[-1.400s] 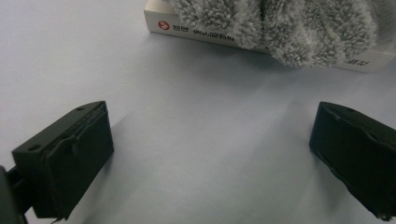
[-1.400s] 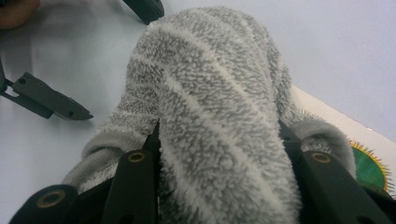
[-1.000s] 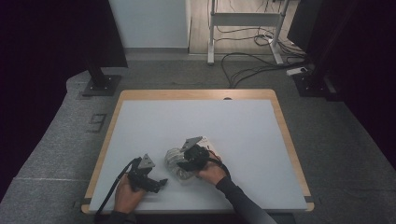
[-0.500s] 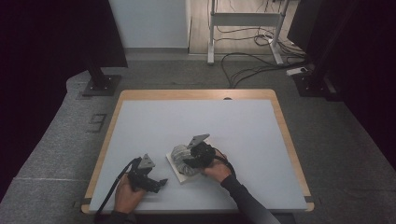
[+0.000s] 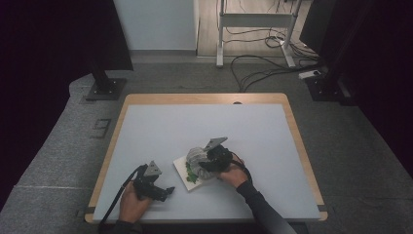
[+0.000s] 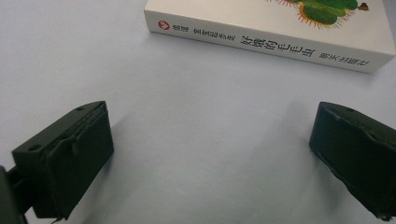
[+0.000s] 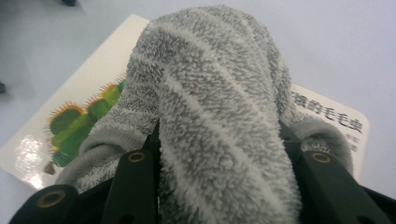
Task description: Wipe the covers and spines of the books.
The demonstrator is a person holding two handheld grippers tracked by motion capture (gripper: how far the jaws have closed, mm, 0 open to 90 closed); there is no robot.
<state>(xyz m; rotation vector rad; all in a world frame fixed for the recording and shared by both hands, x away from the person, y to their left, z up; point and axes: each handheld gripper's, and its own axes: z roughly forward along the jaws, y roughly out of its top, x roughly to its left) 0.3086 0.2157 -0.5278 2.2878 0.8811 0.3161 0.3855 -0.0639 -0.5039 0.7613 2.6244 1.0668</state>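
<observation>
Pale grey tabletop (image 5: pixel 160 126) with a wood rim, dark floor and cables beyond: the right hand-held gripper (image 5: pixel 210 161) is clamped on a fluffy grey striped sock (image 7: pixel 215 93), carrying it just above the picture book (image 6: pixel 280 32) that lies beneath its jaws. The left hand-held gripper (image 5: pixel 155 186) rests on the tabletop, jaws wide apart and empty, the book's spine just ahead. Looks like the sock is mid-carry; next comes picking a clear spot and easing the jaws apart.

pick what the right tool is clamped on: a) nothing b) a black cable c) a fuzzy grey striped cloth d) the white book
C: in the right gripper view the right tool has its jaws pressed into both sides of the fuzzy grey striped cloth, which hangs over the white book.
</observation>
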